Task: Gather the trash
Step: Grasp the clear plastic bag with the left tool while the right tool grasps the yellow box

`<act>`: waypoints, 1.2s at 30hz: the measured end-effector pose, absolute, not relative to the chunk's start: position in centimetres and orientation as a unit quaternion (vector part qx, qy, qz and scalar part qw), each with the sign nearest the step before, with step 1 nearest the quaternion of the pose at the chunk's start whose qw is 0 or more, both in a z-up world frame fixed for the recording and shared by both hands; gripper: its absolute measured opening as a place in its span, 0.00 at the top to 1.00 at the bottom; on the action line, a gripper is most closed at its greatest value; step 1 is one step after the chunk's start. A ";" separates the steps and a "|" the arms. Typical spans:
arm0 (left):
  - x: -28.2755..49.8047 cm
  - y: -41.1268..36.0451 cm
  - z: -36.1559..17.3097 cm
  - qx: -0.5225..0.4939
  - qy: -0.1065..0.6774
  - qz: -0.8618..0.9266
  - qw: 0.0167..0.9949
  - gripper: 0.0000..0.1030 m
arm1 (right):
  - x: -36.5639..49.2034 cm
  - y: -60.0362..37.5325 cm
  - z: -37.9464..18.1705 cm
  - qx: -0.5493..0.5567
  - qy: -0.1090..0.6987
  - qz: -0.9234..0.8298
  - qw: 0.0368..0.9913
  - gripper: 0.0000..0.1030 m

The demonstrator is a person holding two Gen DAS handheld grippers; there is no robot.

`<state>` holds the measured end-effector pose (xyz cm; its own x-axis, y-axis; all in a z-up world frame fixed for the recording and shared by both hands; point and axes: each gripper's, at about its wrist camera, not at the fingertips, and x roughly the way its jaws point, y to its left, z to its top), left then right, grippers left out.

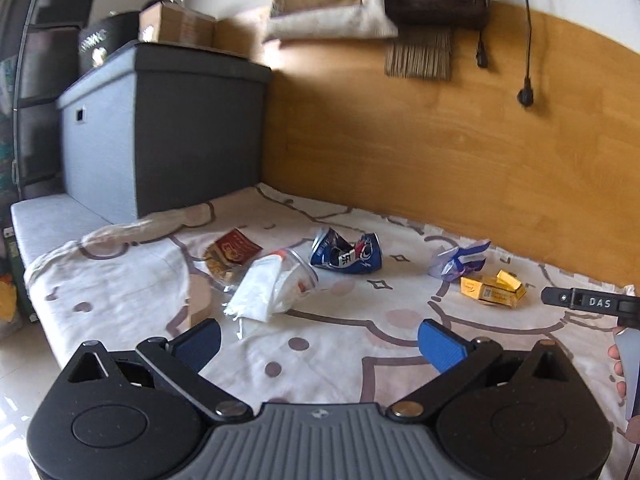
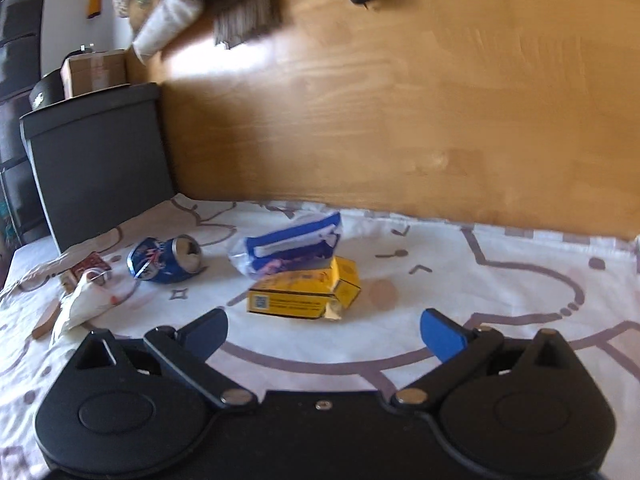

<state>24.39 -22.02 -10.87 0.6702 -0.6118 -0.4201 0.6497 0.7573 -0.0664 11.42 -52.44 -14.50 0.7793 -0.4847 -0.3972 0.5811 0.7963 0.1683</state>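
Trash lies scattered on a patterned bedsheet [image 1: 340, 344]. In the left wrist view I see a clear plastic cup stuffed with white tissue [image 1: 272, 284], a crushed blue can [image 1: 346, 254], a red packet [image 1: 234, 246], a blue-and-clear wrapper [image 1: 458, 262] and a torn yellow box [image 1: 494, 288]. My left gripper [image 1: 318, 340] is open, just short of the cup. My right gripper [image 2: 324, 332] is open too, just in front of the yellow box [image 2: 304, 292]; the wrapper [image 2: 288, 246] rests against the box, with the can [image 2: 164, 260] to its left.
A wooden headboard [image 1: 440, 140] backs the bed. A grey storage box [image 1: 160, 132] carrying a cardboard box [image 1: 176, 26] stands at the far left. Bags and cables hang on the wall. The other gripper and a person's fingers [image 1: 618, 364] show at the right edge.
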 end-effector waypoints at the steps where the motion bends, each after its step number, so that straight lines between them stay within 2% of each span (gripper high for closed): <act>1: 25.0 -22.6 -11.0 0.045 0.219 -0.347 0.911 0.00 | 11.7 -53.0 -14.7 0.146 0.171 -0.283 0.932 0.00; 10: 30.5 -25.8 -13.0 0.012 0.287 -0.321 0.903 0.00 | 15.2 -58.8 -15.2 0.178 0.185 -0.243 0.935 0.00; 19: 35.9 -29.5 -12.8 -0.014 0.302 -0.251 0.920 0.00 | 17.7 -60.6 -16.7 0.228 0.180 -0.245 0.925 0.00; 24: 38.6 -32.3 -13.0 0.025 0.288 -0.211 0.934 0.00 | 18.4 -60.2 -17.2 0.220 0.186 -0.225 0.931 0.00; 30: 40.0 -35.1 -14.3 0.156 0.258 -0.177 0.937 0.00 | 20.1 -60.9 -17.5 0.223 0.198 -0.182 0.937 0.00; 36: 39.1 -33.2 -14.4 0.170 0.250 -0.182 0.936 0.00 | 19.5 -58.3 -17.2 0.197 0.206 -0.109 0.952 0.00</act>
